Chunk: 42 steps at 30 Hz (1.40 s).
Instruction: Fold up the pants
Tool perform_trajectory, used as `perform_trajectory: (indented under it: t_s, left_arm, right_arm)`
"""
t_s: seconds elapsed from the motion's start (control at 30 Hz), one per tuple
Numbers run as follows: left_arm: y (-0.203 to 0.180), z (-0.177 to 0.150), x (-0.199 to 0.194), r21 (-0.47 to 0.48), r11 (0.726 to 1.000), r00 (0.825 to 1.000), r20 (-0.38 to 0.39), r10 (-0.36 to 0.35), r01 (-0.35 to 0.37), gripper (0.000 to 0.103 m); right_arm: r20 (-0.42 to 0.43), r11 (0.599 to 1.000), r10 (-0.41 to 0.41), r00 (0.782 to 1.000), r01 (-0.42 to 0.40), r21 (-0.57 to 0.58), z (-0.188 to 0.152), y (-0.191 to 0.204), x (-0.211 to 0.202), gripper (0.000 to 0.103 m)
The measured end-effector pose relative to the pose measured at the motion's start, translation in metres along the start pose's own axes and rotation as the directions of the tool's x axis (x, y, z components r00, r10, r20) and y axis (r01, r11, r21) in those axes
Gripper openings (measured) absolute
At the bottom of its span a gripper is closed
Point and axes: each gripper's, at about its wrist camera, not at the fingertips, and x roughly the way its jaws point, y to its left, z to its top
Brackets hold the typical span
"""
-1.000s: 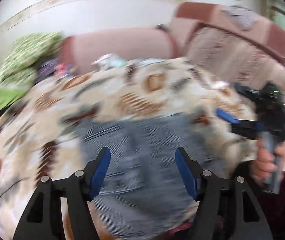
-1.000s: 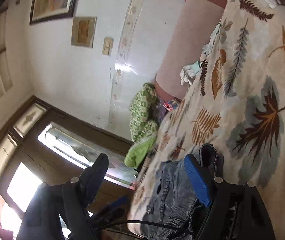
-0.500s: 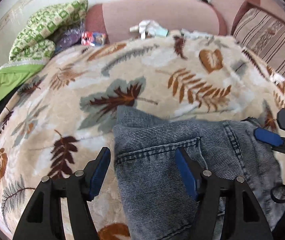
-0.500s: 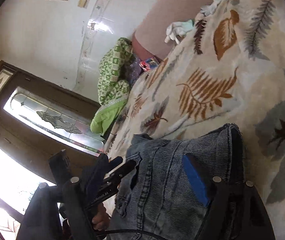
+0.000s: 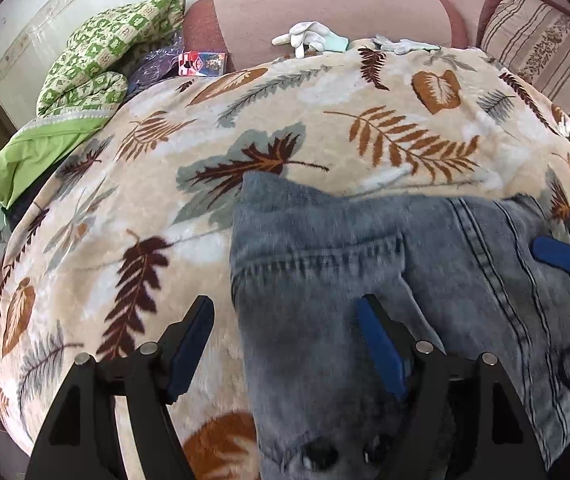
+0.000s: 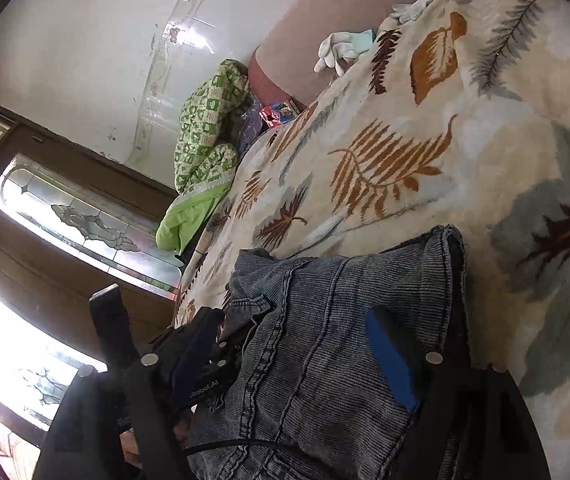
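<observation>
Pants [image 5: 385, 264]: grey-blue washed denim, lying bunched on the near edge of a leaf-patterned blanket [image 5: 285, 128] that covers a sofa [image 5: 325, 4]. Stitched seams and a pocket edge face up in the left wrist view; in the right wrist view the denim [image 6: 325, 340] shows a folded, doubled edge at its far side.

Surface: blanket is cream with brown, rust and grey leaves. Behind it rises the pink sofa back, with a striped cushion [image 5: 545, 40] at far right. White gloves [image 5: 309, 36] lie at the blanket's far edge against the sofa back. A green patterned quilt [image 5: 101, 64] is heaped at the far left, a small red packet [image 5: 201, 62] beside it. Room: white wall, and a dark wooden door with leaded glass [image 6: 65, 208].

Left hand-held gripper [image 5: 285, 344]: jaws apart, holding nothing; it straddles the left edge of the denim, one blue pad over blanket, the other over cloth.

Right hand-held gripper [image 6: 293, 356]: jaws spread wide over the denim, nothing clamped; seen from the left view [image 5: 561, 254] at the pants' right edge.
</observation>
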Motion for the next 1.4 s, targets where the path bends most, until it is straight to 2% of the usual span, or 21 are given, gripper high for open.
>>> perform_trajectory:
  t_s: [0.1, 0.2, 0.37, 0.47, 0.57, 0.7, 0.83, 1.0, 1.17, 1.3, 1.4]
  left_arm:
    - [0.001, -0.019, -0.015, 0.011, 1.000, 1.000, 0.000, -0.008, 0.008, 0.077]
    - [-0.001, -0.030, -0.031, 0.045, 0.999, 1.000, 0.022, 0.000, -0.001, 0.077]
    - [-0.012, -0.042, -0.056, 0.115, 0.993, 0.997, 0.070, -0.022, 0.013, 0.077]
    - [-0.020, -0.049, -0.042, 0.168, 0.986, 0.998, 0.056, 0.008, -0.017, 0.078]
    - [-0.019, -0.051, -0.032, 0.139, 0.990, 0.998, 0.053, 0.018, -0.026, 0.087]
    - [-0.020, -0.050, -0.029, 0.161, 0.986, 0.997, 0.065, 0.042, -0.052, 0.093]
    - [-0.015, -0.049, -0.027, 0.128, 0.991, 0.998, 0.056, 0.042, -0.048, 0.098]
    - [-0.016, -0.049, -0.031, 0.115, 0.992, 0.997, 0.049, 0.054, -0.060, 0.098]
    - [-0.016, -0.045, -0.031, 0.091, 0.993, 0.997, -0.010, 0.070, -0.069, 0.098]
    - [-0.024, -0.039, -0.034, 0.140, 0.984, 0.993, -0.032, 0.117, -0.112, 0.098]
    - [-0.031, -0.039, -0.034, 0.169, 0.974, 0.988, -0.019, 0.156, -0.151, 0.098]
  right_arm:
    - [-0.001, 0.999, -0.019, 1.000, 0.019, -0.032, -0.009, 0.005, -0.009, 0.080]
    - [-0.042, 0.999, -0.030, 0.999, 0.029, -0.018, -0.019, 0.004, -0.015, 0.080]
    - [-0.009, 1.000, 0.008, 1.000, -0.008, 0.003, -0.040, 0.007, -0.045, 0.080]
    - [-0.058, 0.999, -0.041, 0.998, 0.039, -0.036, -0.051, 0.010, -0.049, 0.080]
    - [-0.122, 0.998, -0.058, 0.991, 0.058, -0.003, -0.060, -0.004, -0.039, 0.080]
    - [-0.128, 0.999, -0.037, 0.991, 0.040, 0.020, -0.060, -0.012, -0.035, 0.080]
    - [-0.135, 1.000, -0.001, 0.991, 0.003, 0.013, -0.058, -0.017, -0.033, 0.080]
    - [-0.134, 0.999, 0.033, 0.990, -0.029, 0.035, -0.058, -0.022, -0.035, 0.081]
    - [-0.139, 0.999, 0.031, 0.990, -0.029, 0.014, -0.059, -0.019, -0.035, 0.083]
    - [-0.140, 0.999, 0.031, 0.990, -0.030, 0.010, -0.059, -0.017, -0.034, 0.083]
    - [-0.140, 0.999, 0.040, 0.989, -0.038, 0.019, -0.058, -0.018, -0.034, 0.083]
